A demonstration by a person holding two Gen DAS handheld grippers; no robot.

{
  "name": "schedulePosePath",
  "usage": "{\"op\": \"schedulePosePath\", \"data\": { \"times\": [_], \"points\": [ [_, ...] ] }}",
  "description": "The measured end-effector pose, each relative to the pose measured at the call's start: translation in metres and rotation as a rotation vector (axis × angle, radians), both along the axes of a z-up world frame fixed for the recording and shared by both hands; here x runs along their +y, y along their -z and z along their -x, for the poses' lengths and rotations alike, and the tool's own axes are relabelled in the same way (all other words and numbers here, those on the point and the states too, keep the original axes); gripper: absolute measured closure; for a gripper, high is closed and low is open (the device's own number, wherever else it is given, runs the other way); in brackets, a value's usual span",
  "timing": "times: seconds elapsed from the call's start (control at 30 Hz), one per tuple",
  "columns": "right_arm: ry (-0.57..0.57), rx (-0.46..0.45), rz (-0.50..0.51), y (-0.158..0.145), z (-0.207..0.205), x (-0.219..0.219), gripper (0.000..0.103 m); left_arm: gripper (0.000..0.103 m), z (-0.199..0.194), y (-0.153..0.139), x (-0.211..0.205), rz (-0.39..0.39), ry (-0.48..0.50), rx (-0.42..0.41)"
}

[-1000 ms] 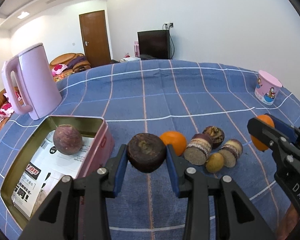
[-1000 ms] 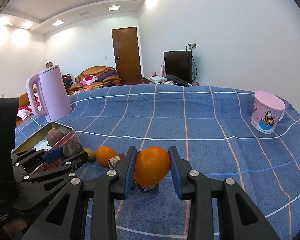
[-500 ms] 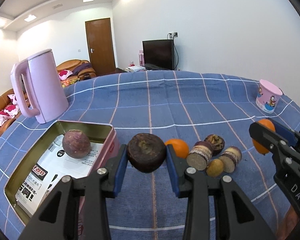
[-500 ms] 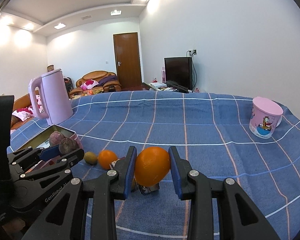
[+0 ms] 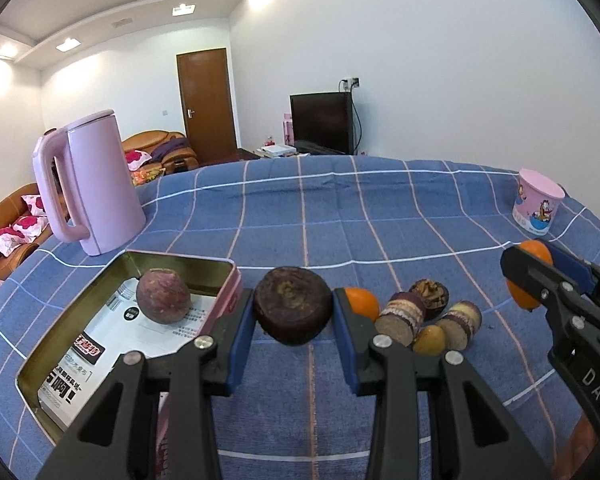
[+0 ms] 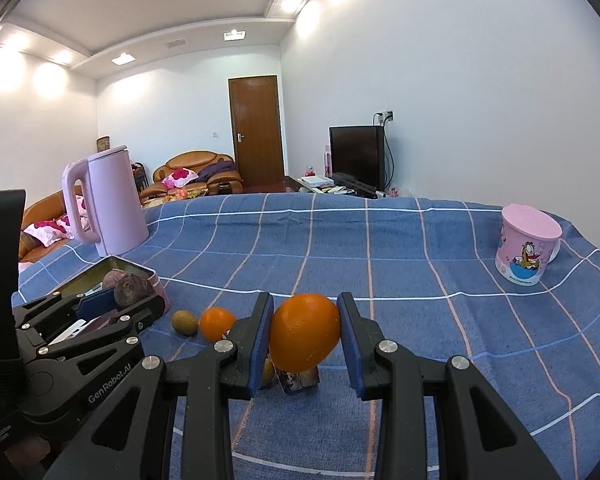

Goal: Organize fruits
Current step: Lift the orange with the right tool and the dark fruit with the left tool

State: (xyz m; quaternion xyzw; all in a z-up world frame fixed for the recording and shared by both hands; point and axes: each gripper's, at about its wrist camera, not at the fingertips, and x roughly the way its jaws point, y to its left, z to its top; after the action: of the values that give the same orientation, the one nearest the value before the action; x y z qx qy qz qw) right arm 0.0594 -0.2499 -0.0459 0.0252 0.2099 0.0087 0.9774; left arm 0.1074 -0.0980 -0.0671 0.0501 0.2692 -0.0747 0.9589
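Two tools carry fruit above the blue checked cloth on the counter (image 5: 380, 216). From the left wrist view we see the left tool (image 5: 293, 310) clamped on a dark round fruit (image 5: 293, 305), its blue pads pressing both sides, held clear of the cloth just right of the pink tin (image 5: 224, 292). Inside that tin a purplish round fruit (image 5: 163, 295) lies on printed paper. Beyond the tool a small orange (image 5: 362, 302) sits on the cloth, and next to it a cluster of cut brown pieces (image 5: 400, 316) and a small yellowish fruit (image 5: 429, 339). At the right edge the right tool (image 5: 536, 280) grips a large orange (image 5: 534, 254). A pink kettle (image 5: 96, 188) stands behind the tin, and a pink cup (image 5: 538, 208) far right.

From the right wrist view we see the right tool (image 6: 304, 334) closed on the large orange (image 6: 304, 332), lifted off the cloth. To its left lie the small orange (image 6: 217, 323) and a small brownish fruit (image 6: 184, 322). The left tool (image 6: 120, 300) holds the dark round fruit (image 6: 134, 287) next to the pink tin (image 6: 158, 284). The kettle (image 6: 108, 200) and cup (image 6: 526, 244) stand well apart.
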Motion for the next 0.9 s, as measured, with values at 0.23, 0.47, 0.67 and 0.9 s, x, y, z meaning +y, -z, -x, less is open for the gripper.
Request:
{"op": "schedulePosePath", "data": {
  "times": [0.23,0.47,0.67,0.9],
  "points": [
    [0.002,-0.026,0.006,-0.002,0.004,0.002,0.068,0.063,0.003,-0.001,0.001,0.004,-0.008,-0.017],
    [0.001,-0.048,0.011,-0.003,0.008,0.002,0.068,0.063,0.006,-0.003,0.003,0.004,-0.015,-0.039],
    [0.0,-0.063,0.014,-0.004,0.011,0.003,0.068,0.063,0.009,-0.005,0.004,0.007,-0.02,-0.056],
    [0.0,-0.082,0.02,-0.005,0.014,0.003,0.068,0.063,0.014,-0.007,0.005,0.007,-0.028,-0.082]
  ]
}}
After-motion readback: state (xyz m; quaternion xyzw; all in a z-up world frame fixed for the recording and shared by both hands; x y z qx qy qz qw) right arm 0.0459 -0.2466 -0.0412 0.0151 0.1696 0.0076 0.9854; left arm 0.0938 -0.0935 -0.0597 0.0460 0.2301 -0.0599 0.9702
